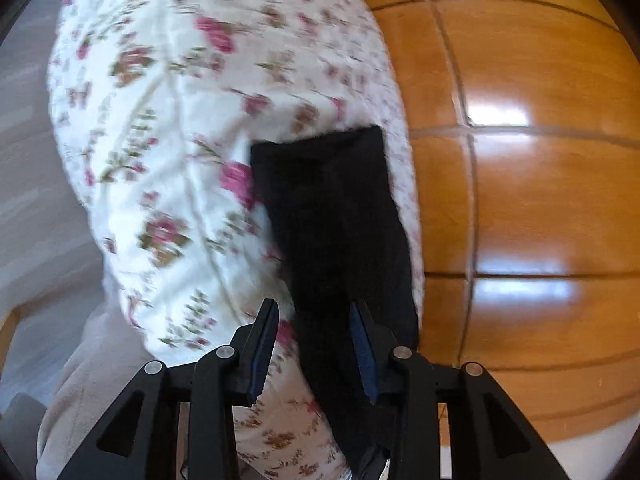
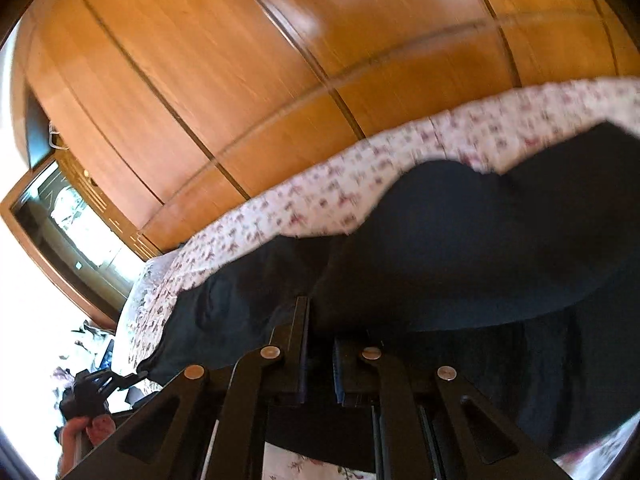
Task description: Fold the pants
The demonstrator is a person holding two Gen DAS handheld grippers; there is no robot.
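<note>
Left gripper pointing up-frame from the bottom centre, jaws standing partly apart, black pants lying between them. Right gripper reaching from the bottom centre, jaws nearly together, pinching the dark cloth. Hand gripping the other gripper's handle, lower left.

One black pants; one floral bedspread; one wooden wardrobe; two grippers.
</note>
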